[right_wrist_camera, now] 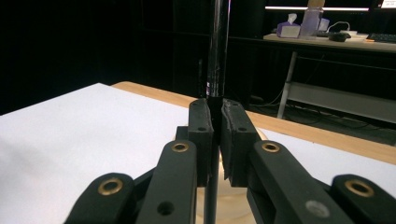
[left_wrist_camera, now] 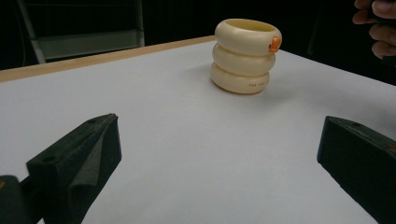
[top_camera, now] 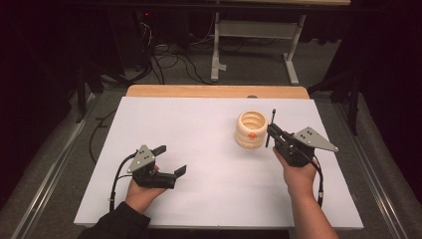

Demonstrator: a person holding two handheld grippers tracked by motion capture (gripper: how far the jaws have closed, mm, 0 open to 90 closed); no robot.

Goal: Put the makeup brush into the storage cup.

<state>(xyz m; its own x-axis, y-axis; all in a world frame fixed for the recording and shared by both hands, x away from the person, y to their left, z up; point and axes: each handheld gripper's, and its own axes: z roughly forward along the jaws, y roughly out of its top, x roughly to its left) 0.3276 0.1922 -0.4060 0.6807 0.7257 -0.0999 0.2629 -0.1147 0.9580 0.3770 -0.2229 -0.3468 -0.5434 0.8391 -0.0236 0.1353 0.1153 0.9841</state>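
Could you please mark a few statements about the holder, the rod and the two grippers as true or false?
1. The right gripper is shut on a thin black rod. True.
2. The left gripper holds the holder. False: its fingers stand wide apart over bare white table, far from the holder.
3. The holder is cream, shaped like three stacked rings, with an orange spot. True.
4. The rod lies flat on the table. False: it stands roughly upright between the right gripper's fingers.
5. The holder has tipped over. False: it stands upright, its opening up.
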